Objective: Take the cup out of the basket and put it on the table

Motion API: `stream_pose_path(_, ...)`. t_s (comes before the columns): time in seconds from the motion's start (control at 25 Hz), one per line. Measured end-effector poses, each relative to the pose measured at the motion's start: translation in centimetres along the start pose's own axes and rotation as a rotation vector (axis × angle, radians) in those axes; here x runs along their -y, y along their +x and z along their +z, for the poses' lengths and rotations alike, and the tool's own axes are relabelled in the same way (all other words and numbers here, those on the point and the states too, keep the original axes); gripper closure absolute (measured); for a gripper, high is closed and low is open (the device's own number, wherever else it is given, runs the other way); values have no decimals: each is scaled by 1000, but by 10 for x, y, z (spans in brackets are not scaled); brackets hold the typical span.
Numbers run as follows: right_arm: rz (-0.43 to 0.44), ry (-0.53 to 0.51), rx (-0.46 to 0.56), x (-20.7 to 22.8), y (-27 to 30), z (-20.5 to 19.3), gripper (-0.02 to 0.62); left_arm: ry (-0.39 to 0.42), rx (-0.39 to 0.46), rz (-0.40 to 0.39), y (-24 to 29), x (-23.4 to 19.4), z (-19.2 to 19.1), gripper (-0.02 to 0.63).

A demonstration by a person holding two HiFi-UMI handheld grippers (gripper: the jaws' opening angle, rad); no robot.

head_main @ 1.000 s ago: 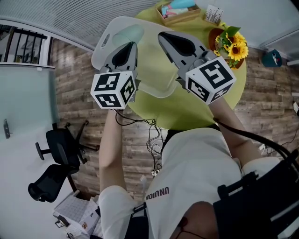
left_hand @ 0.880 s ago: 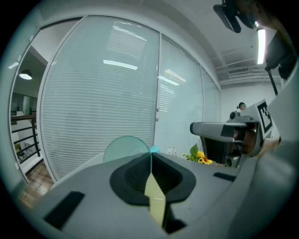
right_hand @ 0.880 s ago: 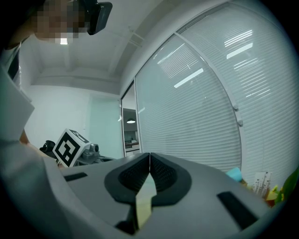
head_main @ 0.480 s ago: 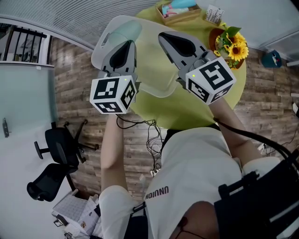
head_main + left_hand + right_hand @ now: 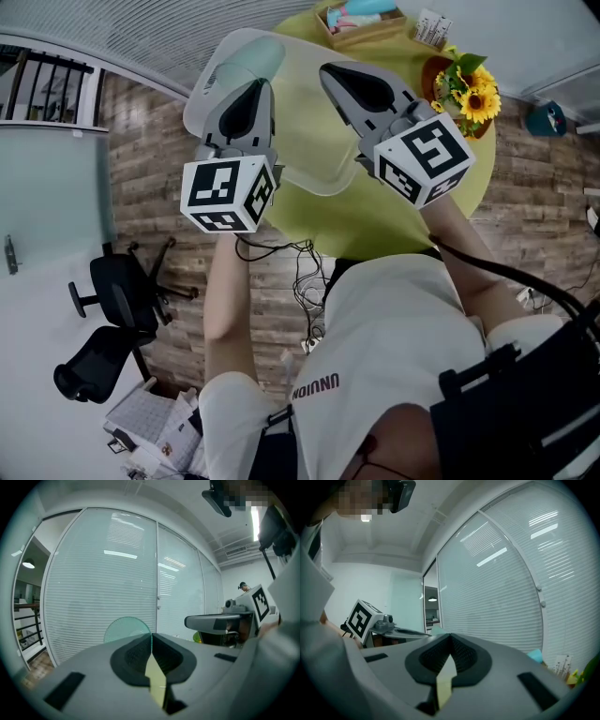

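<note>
Left gripper (image 5: 151, 639) and right gripper (image 5: 450, 637) hover over the green table (image 5: 375, 220), both clenched on nothing. Pale green cup (image 5: 255, 64) is in the translucent basket (image 5: 202, 91), just ahead of the left gripper. Its round face is toward that gripper, so it is probably lying on its side. Left is nearer.

top: white tee (image 5: 375, 319) — short slv | blk cable (image 5: 511, 274) | blk harness (image 5: 506, 403)

Brightness: bright, even white indoor light.
Sources: ceiling strips reflected as streaks on the glass wall (image 5: 122, 573); round lamp (image 5: 28, 565) far left.
Distortion: strong fisheye bending, dark vignetted corners in both gripper views.
Focus: left gripper (image 5: 151, 635) slightly soft close up.
Shadows: faint.
</note>
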State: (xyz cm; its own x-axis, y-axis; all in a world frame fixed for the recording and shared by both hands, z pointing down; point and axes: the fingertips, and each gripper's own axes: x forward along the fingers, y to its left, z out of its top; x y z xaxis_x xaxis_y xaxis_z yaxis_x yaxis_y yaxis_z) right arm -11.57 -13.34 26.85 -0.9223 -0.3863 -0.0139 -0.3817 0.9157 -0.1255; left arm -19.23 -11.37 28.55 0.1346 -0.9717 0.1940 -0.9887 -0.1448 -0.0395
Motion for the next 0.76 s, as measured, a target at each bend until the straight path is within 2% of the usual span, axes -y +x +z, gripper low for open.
stream_pose_path(0.76, 1, 9, -9, 0, 5, -4, 577, 7, 6, -6, -2, 0, 2, 586)
